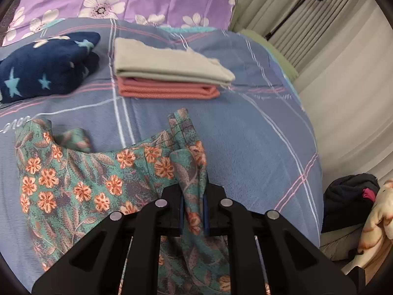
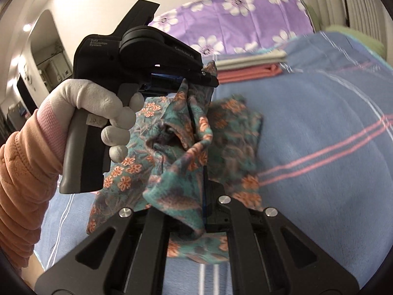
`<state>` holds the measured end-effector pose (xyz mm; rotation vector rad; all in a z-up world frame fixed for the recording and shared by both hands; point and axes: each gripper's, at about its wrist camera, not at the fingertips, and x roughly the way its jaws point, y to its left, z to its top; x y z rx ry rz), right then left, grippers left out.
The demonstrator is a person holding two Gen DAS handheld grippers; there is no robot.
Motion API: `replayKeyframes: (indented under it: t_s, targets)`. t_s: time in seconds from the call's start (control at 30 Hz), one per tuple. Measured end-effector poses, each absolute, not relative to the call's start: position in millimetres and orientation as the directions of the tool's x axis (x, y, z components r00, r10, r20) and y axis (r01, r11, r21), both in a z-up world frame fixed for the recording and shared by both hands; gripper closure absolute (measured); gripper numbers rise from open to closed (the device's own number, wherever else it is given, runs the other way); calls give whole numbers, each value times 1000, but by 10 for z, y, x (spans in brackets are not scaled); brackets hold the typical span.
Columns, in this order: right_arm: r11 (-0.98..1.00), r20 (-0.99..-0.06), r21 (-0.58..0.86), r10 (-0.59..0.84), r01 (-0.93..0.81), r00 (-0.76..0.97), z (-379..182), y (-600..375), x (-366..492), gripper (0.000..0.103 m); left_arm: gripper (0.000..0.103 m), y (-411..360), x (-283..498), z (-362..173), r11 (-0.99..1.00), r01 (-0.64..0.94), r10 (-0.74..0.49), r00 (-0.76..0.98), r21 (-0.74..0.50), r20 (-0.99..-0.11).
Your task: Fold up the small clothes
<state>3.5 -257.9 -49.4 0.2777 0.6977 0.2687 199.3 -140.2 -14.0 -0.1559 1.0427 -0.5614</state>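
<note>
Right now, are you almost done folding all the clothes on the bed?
Partly. Done: a folded grey cloth sits stacked on a folded pink one further up the blue checked bedcover. In hand: the teal garment with orange flowers, pinched by both the left claw and the right claw, still rumpled. Left: folding it flat and putting it down. I can't tell whether the dark star-patterned bundle needs folding.
</note>
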Motion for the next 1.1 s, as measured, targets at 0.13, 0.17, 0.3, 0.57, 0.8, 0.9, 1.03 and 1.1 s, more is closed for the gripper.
replayKeyframes:
  t_s: [0.13,0.17,0.3,0.57,0.8,0.9,1.03,1.1]
  targets:
    - [906,-596,400,372,-138,712,-586,-2722,13,99,92,-1560,1986,-227,851,389,-493,359,-352,-793]
    - [903,-596,408,377,-137,709,-595,-2738,-2,99,92,-1583,1986,-245,851,395,-489,356,-346,-796]
    - [899,-596,416,383,-137,706,-618,-2767,-21,99,89,-1660,1967,-280,849,423,-480,364,-318,-798]
    - [889,-632,447,394,-101,668,-767,-2840,23,96,61,-1553,1499,162,815,523,-525,484,-250,-700]
    - [827,-619,555,482,-89,621,-889,-3008,50,94,46,-1035,549,260,815,575,-467,578,-73,-669]
    - [815,-617,574,497,-84,610,-903,-3051,91,94,46,-789,139,78,833,554,-397,595,-2,-699]
    - [827,-628,555,484,-86,609,-883,-3010,95,93,46,-547,-256,-157,856,517,-337,584,18,-739]
    - [834,-633,545,477,-87,610,-879,-2998,93,93,46,-470,-436,-267,859,511,-309,574,37,-758]
